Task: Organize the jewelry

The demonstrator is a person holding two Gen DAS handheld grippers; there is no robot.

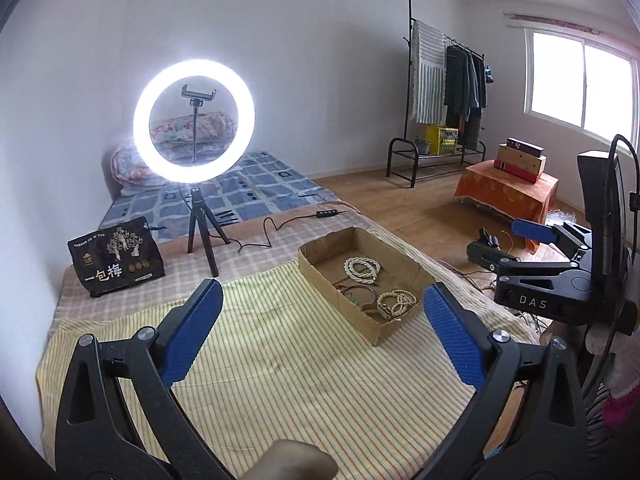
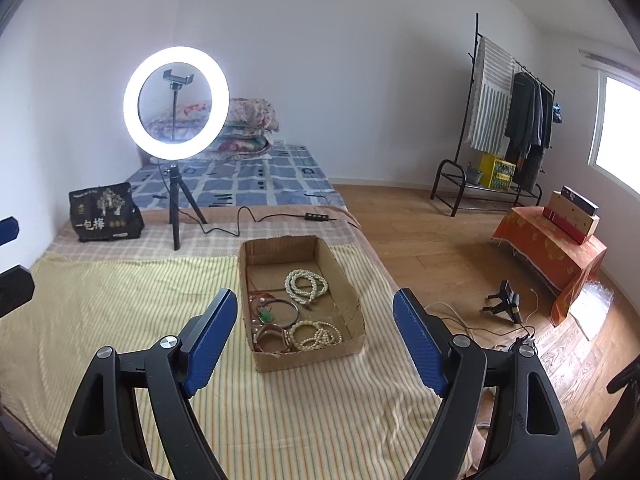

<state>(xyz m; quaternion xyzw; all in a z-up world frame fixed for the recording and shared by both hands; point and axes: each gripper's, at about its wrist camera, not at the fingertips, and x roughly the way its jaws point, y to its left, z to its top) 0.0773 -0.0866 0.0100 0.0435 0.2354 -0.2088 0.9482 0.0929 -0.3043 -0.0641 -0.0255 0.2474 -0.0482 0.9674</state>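
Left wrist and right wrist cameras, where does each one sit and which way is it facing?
Left wrist: on the left gripper, open, looking across the striped cloth toward the box; right gripper shows at right.
Right wrist: on the right gripper, open, facing the box nearly head-on.
Both share the box, beads and ring light.

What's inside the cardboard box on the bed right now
The cardboard box holds two white bead strands, a dark bangle, a green pendant and a brown band. Its near wall hides the floor just behind it.
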